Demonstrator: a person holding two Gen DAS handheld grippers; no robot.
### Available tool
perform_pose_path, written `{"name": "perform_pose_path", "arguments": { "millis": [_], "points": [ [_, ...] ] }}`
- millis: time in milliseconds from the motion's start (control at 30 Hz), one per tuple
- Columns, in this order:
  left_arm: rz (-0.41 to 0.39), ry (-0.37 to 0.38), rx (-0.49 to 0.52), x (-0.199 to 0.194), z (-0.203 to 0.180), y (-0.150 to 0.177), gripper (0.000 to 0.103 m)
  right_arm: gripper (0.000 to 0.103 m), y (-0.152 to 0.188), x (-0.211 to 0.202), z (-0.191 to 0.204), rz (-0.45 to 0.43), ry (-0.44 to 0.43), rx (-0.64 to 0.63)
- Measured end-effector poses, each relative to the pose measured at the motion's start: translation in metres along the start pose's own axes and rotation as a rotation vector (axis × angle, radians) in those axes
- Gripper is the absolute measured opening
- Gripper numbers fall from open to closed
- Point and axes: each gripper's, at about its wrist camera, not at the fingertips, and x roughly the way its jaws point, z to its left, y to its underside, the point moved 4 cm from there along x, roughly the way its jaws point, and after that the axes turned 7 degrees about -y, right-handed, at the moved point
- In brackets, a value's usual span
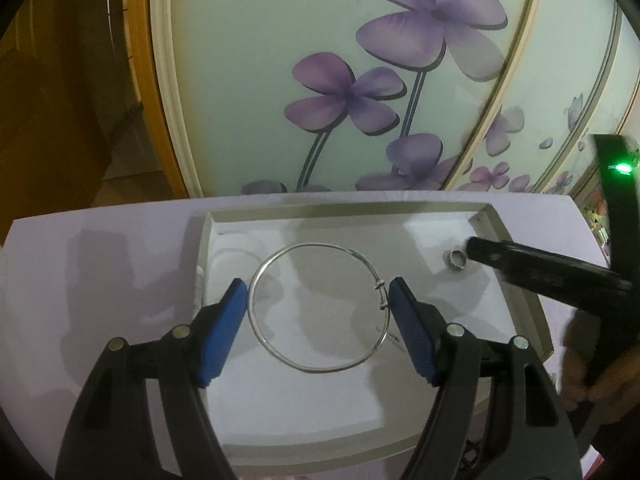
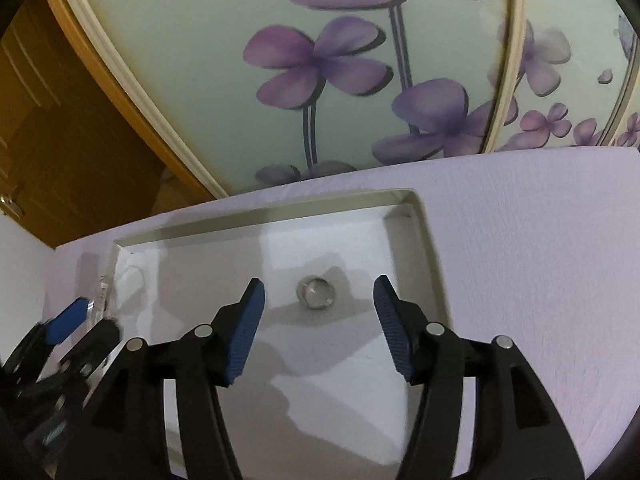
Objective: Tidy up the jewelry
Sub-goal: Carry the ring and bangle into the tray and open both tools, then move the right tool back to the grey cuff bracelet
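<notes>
A thin silver bangle [image 1: 324,371] with a small clasp spans the gap between the blue pads of my left gripper [image 1: 318,282]. The pads press on its two sides and hold it over the white tray [image 1: 340,208]. A silver ring [image 1: 454,259] lies on the tray floor near the far right corner. In the right wrist view the same ring [image 2: 316,292] rests flat on the tray [image 2: 260,212]. It sits just beyond my right gripper [image 2: 319,281], whose jaws stand open and apart from it. One black finger [image 1: 520,266] of the right gripper reaches in beside the ring.
The tray sits on a lilac-covered table [image 2: 540,260]. Behind it stands a pale panel with purple flowers [image 1: 360,92], and a wooden door [image 2: 60,140] is at the left. A person's hand [image 1: 580,372] shows at the right edge. One blue pad [image 2: 68,320] of the left gripper shows at the tray's left rim.
</notes>
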Motion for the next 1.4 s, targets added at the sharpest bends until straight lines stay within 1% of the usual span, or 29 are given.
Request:
{"name": "perform_pose_path", "arguments": {
  "millis": [100, 267, 400, 467, 500, 567, 633, 700, 767, 833, 900, 933, 1067, 1167, 1267, 1400],
  "points": [
    [0.007, 0.002, 0.005, 0.005, -0.002, 0.0, 0.072, 0.058, 0.006, -0.017, -0.01, -0.025, -0.003, 0.01],
    [0.016, 0.001, 0.013, 0.015, -0.004, -0.005, 0.072, 0.058, 0.018, -0.036, -0.024, -0.038, 0.021, 0.013],
    [0.03, -0.007, 0.013, 0.025, -0.005, -0.008, 0.073, 0.058, 0.025, -0.051, -0.033, -0.064, 0.034, 0.015],
    [0.042, 0.001, -0.008, 0.03, -0.004, -0.01, 0.075, 0.058, 0.026, -0.056, -0.034, -0.077, 0.042, 0.009],
    [0.047, 0.005, -0.023, 0.031, -0.003, -0.012, 0.081, 0.058, 0.027, -0.06, -0.034, -0.086, 0.047, 0.004],
    [0.032, 0.006, -0.063, 0.022, 0.004, -0.013, 0.086, 0.058, 0.03, -0.071, -0.034, -0.114, 0.05, -0.005],
    [-0.002, 0.013, -0.087, 0.007, 0.012, -0.013, 0.086, 0.058, 0.034, -0.084, -0.033, -0.15, 0.053, -0.018],
    [-0.053, -0.001, -0.104, -0.016, 0.022, -0.009, 0.088, 0.058, 0.04, -0.101, -0.031, -0.191, 0.051, -0.023],
    [-0.107, -0.031, -0.118, -0.044, 0.034, 0.001, 0.093, 0.059, 0.05, -0.113, -0.028, -0.218, 0.044, -0.028],
    [-0.15, -0.062, -0.132, -0.072, 0.046, 0.018, 0.094, 0.063, 0.063, -0.126, -0.022, -0.246, 0.047, -0.047],
    [-0.174, -0.088, -0.14, -0.092, 0.054, 0.035, 0.097, 0.067, 0.077, -0.138, -0.018, -0.27, 0.047, -0.062],
    [-0.187, -0.099, -0.14, -0.102, 0.058, 0.045, 0.097, 0.069, 0.084, -0.143, -0.015, -0.282, 0.049, -0.07],
    [-0.233, -0.159, -0.127, -0.144, 0.07, 0.097, 0.101, 0.081, 0.115, -0.162, -0.009, -0.322, 0.044, -0.068],
    [-0.253, -0.167, -0.141, -0.164, 0.076, 0.126, 0.101, 0.089, 0.141, -0.175, -0.009, -0.343, 0.039, -0.048],
    [-0.271, -0.17, -0.174, -0.18, 0.078, 0.152, 0.101, 0.093, 0.167, -0.182, -0.013, -0.34, 0.05, -0.034],
    [-0.263, -0.167, -0.226, -0.191, 0.077, 0.178, 0.101, 0.093, 0.202, -0.183, -0.018, -0.315, 0.073, -0.016]
  ]
}}
